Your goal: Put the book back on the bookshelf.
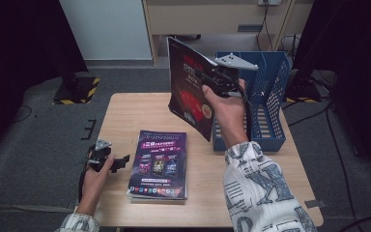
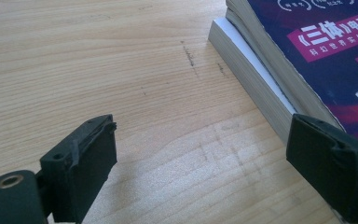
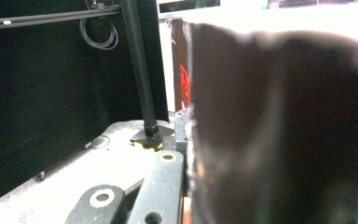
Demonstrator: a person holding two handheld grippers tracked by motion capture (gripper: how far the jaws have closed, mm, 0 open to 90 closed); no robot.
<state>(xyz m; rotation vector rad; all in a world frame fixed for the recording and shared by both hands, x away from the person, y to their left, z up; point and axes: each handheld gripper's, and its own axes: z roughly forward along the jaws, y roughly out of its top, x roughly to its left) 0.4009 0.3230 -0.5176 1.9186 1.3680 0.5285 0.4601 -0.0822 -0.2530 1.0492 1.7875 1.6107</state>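
My right gripper [image 1: 211, 79] is raised over the back of the table and is shut on a dark book with a red and black cover [image 1: 188, 92]. The book stands nearly upright, just left of the blue basket [image 1: 270, 96]. In the right gripper view the book [image 3: 284, 130] looms close and blurred. A stack of similar books with a purple cover [image 1: 158, 164] lies flat near the front of the wooden table [image 1: 125, 111]. My left gripper [image 1: 120, 162] rests low beside the stack's left edge. Its jaws [image 2: 203, 140] are open, and the stack's corner [image 2: 261, 79] lies just beyond the right jaw.
The blue mesh basket stands on the table's right half, against the far edge. Bare wood lies left of the stack and between the stack and the basket. Dark stands and cables sit on the grey floor around the table.
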